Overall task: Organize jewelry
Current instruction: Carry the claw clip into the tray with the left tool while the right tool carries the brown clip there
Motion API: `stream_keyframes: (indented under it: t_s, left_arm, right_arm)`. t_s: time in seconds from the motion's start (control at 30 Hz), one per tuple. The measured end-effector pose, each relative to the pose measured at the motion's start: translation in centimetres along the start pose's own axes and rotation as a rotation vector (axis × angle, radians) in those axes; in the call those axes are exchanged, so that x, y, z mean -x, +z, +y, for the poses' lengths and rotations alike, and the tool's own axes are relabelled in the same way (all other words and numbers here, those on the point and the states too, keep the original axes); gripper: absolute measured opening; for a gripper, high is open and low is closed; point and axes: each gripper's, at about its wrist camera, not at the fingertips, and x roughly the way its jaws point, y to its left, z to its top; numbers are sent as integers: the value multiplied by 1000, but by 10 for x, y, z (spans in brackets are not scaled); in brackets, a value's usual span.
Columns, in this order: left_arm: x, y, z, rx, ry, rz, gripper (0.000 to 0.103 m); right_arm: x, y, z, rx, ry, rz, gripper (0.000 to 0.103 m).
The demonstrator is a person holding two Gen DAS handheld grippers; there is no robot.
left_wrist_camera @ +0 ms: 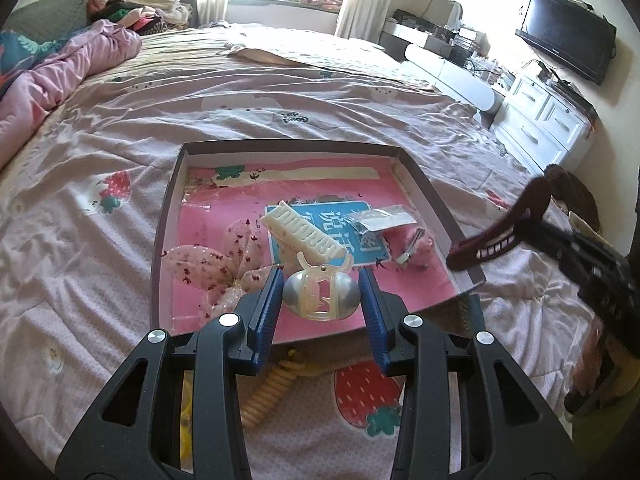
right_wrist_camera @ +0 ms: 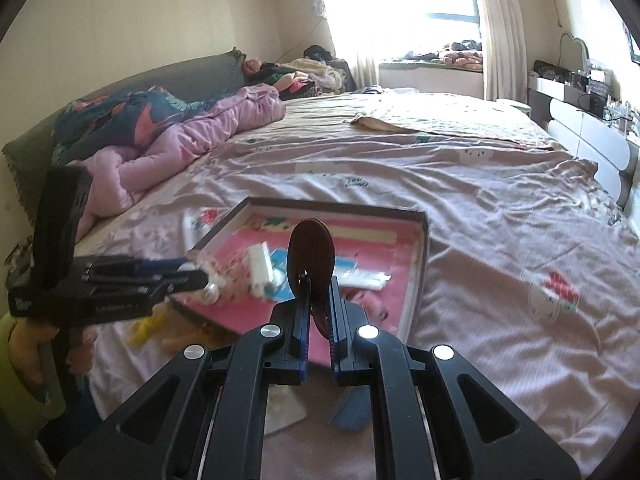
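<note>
A shallow box tray (left_wrist_camera: 434, 200) with a pink lining lies on the bed; it also shows in the right wrist view (right_wrist_camera: 420, 264). My left gripper (left_wrist_camera: 320, 280) is shut on a pearly white claw clip (left_wrist_camera: 320, 290), held over the tray's near part. My right gripper (right_wrist_camera: 318, 292) is shut on a dark brown claw clip (right_wrist_camera: 311, 258) over the tray's near right corner; this clip also shows in the left wrist view (left_wrist_camera: 500, 232). In the tray lie a cream hair clip (left_wrist_camera: 304, 234), a sheer pink bow (left_wrist_camera: 216, 268), a clear packet (left_wrist_camera: 380, 218) and a pink fuzzy clip (left_wrist_camera: 416, 246).
A yellow spiral hair tie (left_wrist_camera: 268, 392) lies on the bedsheet (left_wrist_camera: 100, 260) just before the tray. A pink quilt (right_wrist_camera: 180, 144) is bunched at the bed's left. White drawers (left_wrist_camera: 540, 120) and a TV (left_wrist_camera: 568, 32) stand at the right.
</note>
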Motion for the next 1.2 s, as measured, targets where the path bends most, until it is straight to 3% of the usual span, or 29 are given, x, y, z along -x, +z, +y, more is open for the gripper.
stream_keyframes:
  t_s: [0.4, 0.77, 1.2]
  left_arm:
    - [-25, 7, -15, -29, -40, 18, 31]
    - [-46, 6, -30, -62, -67, 46, 31]
    - [-56, 5, -18, -41, -56, 56, 31]
  right_arm:
    - [-38, 30, -24, 10, -57, -10, 8]
    - [-74, 35, -42, 9, -112, 11, 8]
    - [-105, 27, -45, 39, -151, 37, 8]
